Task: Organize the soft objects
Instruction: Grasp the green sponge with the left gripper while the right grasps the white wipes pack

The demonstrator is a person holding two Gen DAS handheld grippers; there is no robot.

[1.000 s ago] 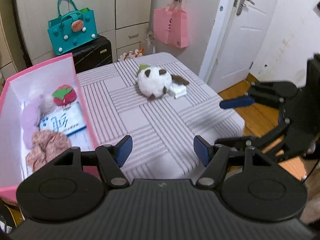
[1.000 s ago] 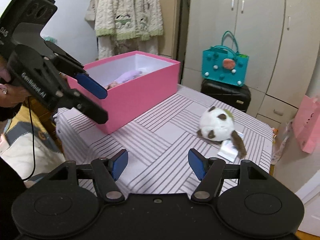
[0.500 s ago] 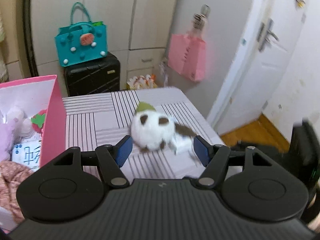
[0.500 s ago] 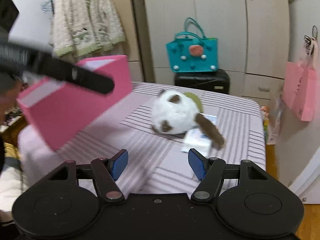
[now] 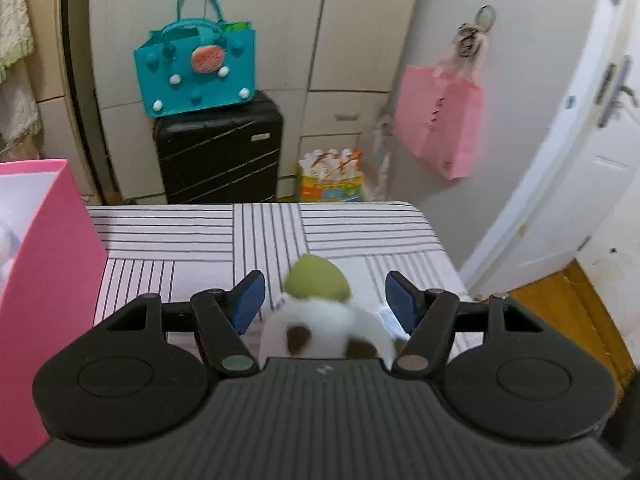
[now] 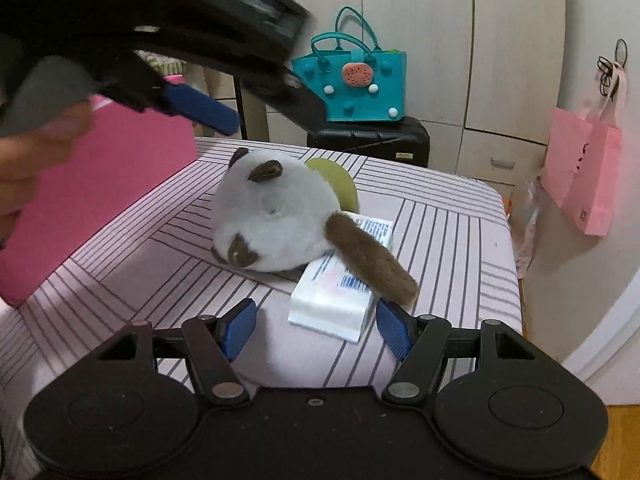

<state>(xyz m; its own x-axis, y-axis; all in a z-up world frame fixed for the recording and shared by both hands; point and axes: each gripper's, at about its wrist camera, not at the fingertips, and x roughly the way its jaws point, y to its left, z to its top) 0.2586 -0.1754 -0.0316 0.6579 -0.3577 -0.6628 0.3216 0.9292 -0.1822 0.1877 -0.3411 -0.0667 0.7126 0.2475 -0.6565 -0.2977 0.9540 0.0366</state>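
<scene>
Plush toy: the white plush toy (image 6: 276,216) with brown patches and a green cap lies on your striped bench (image 6: 448,232), its brown tail draped over a white tissue pack (image 6: 336,300).
Left hand-held gripper: your left hand-held gripper (image 5: 322,300) is spread, one blue pad on each side of the toy; neither pad presses the fur.
Right hand-held gripper: your right hand-held gripper (image 6: 316,330) is spread just short of the tissue pack, which sits apart from both pads.
Pink box: the pink box (image 5: 48,280) stands on the bench to your left of the toy, near but not touching.
Background: a teal bag (image 5: 196,72) sits on a black suitcase (image 5: 220,156) beyond the bench.
</scene>
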